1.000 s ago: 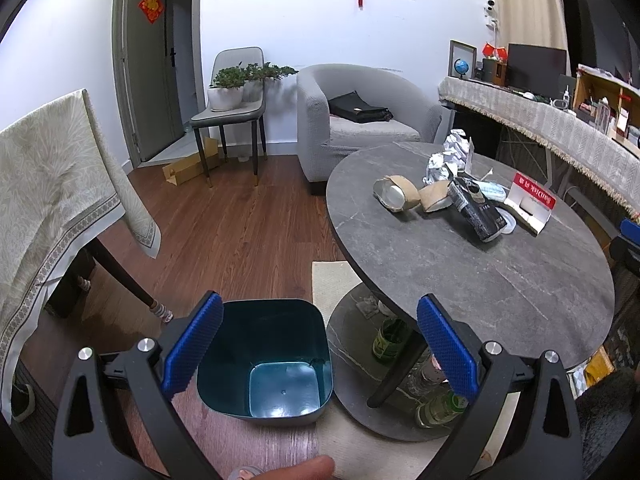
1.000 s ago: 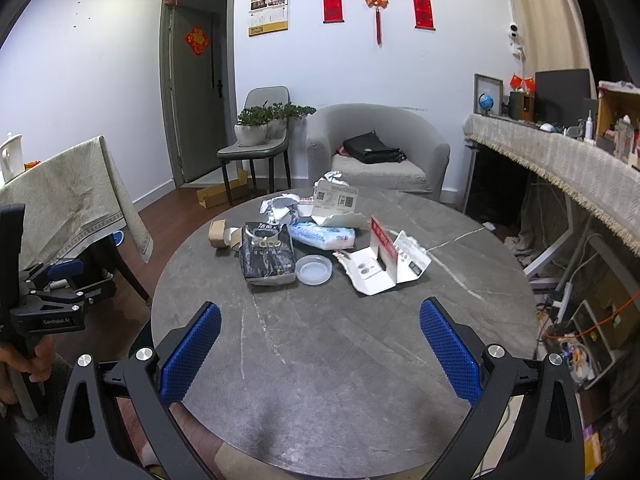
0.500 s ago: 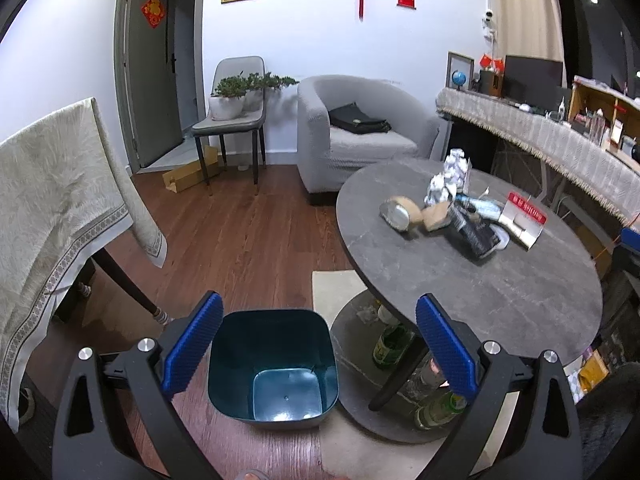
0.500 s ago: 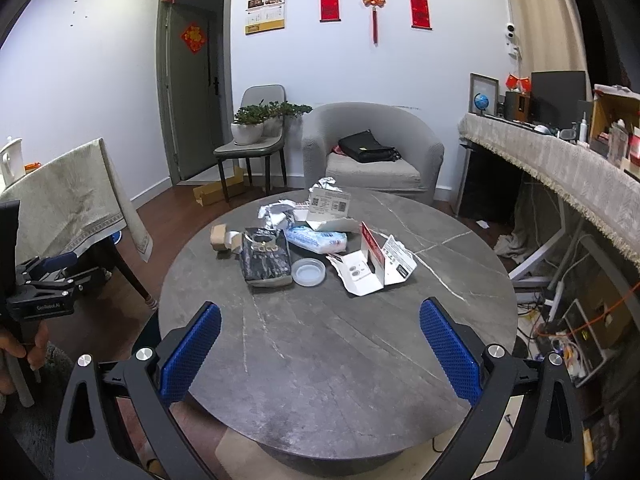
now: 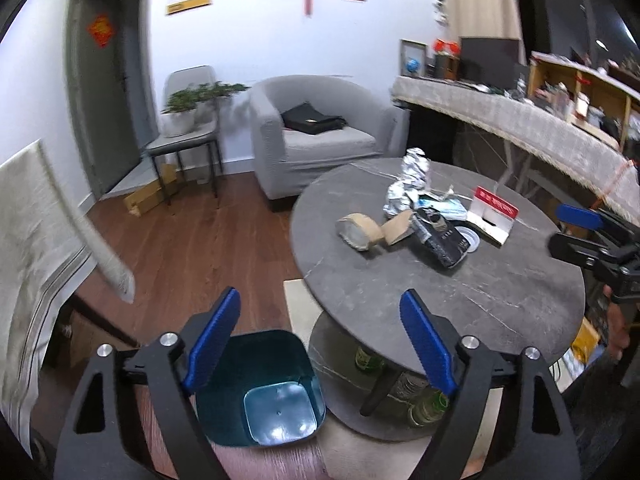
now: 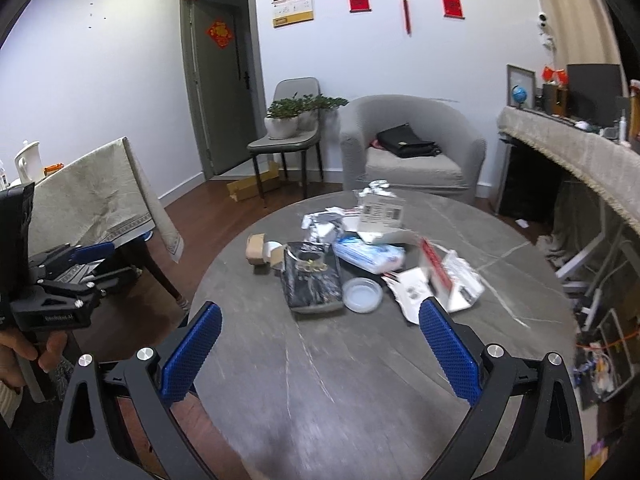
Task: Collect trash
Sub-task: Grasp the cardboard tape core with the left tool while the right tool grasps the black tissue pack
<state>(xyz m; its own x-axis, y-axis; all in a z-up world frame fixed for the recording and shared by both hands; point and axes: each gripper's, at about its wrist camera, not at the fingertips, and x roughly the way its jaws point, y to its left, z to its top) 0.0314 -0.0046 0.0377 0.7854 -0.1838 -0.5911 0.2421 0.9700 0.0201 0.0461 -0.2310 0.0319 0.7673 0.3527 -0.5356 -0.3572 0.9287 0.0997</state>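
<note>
Trash lies in a heap on the round grey table [image 6: 360, 368]: a black packet [image 6: 312, 284], a clear plastic lid [image 6: 362, 294], a blue-white wipes pack [image 6: 370, 256], a red-and-white carton [image 6: 444, 280], crumpled foil [image 6: 322, 226] and a brown paper cup [image 6: 258, 248]. My right gripper [image 6: 320, 352] is open and empty over the table's near side. My left gripper [image 5: 320, 340] is open and empty above a teal bin [image 5: 264, 388] on the floor beside the table [image 5: 500, 292]. The heap also shows in the left wrist view, with the black packet [image 5: 440, 238] and cup [image 5: 358, 232].
A cloth-covered table [image 5: 36, 248] stands at the left. A grey armchair [image 6: 412, 148] and a chair with potted plants [image 6: 292, 128] stand by the far wall. Bottles [image 5: 428, 404] sit on the table's lower shelf. A long draped counter [image 6: 580, 152] runs along the right.
Both grippers have risen and drawn back a little from the table. The left view has swung right, bringing the table closer to centre. Both stay open and empty.
</note>
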